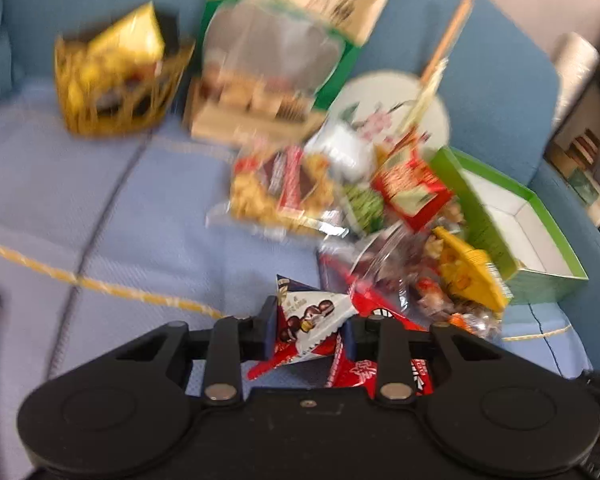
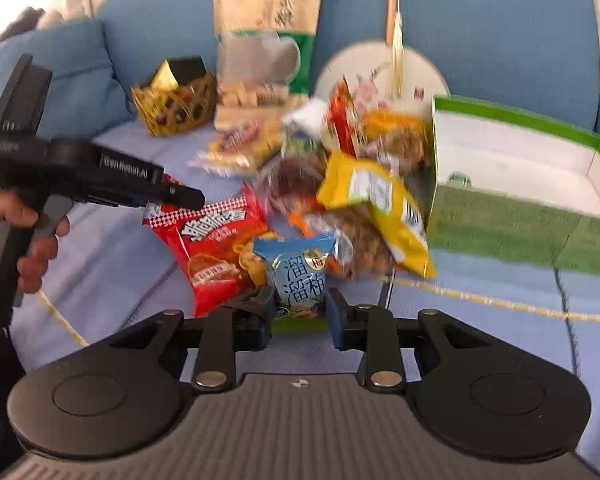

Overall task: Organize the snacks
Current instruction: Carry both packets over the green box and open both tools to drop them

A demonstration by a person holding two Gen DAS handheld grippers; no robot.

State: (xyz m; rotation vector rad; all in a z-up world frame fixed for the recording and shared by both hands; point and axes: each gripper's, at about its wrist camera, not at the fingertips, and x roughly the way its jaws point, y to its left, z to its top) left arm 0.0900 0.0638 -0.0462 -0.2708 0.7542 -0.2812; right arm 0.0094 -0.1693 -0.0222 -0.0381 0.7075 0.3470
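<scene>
A heap of snack packets (image 1: 380, 216) lies on a blue sofa, also in the right wrist view (image 2: 340, 184). My left gripper (image 1: 310, 330) is shut on a small white-and-red chocolate packet (image 1: 312, 320), held just above the seat at the heap's near edge. My right gripper (image 2: 300, 312) is shut on a light blue plum-candy packet (image 2: 300, 276) at the heap's front. The left gripper also shows in the right wrist view (image 2: 180, 196), over a red snack bag (image 2: 216, 248).
A gold wire basket (image 1: 116, 88) with packets stands at the back left. An open green box (image 2: 520, 184), white inside, sits right of the heap. A tall beige-green bag (image 2: 264, 40) and a round fan (image 2: 384, 76) lean on the backrest.
</scene>
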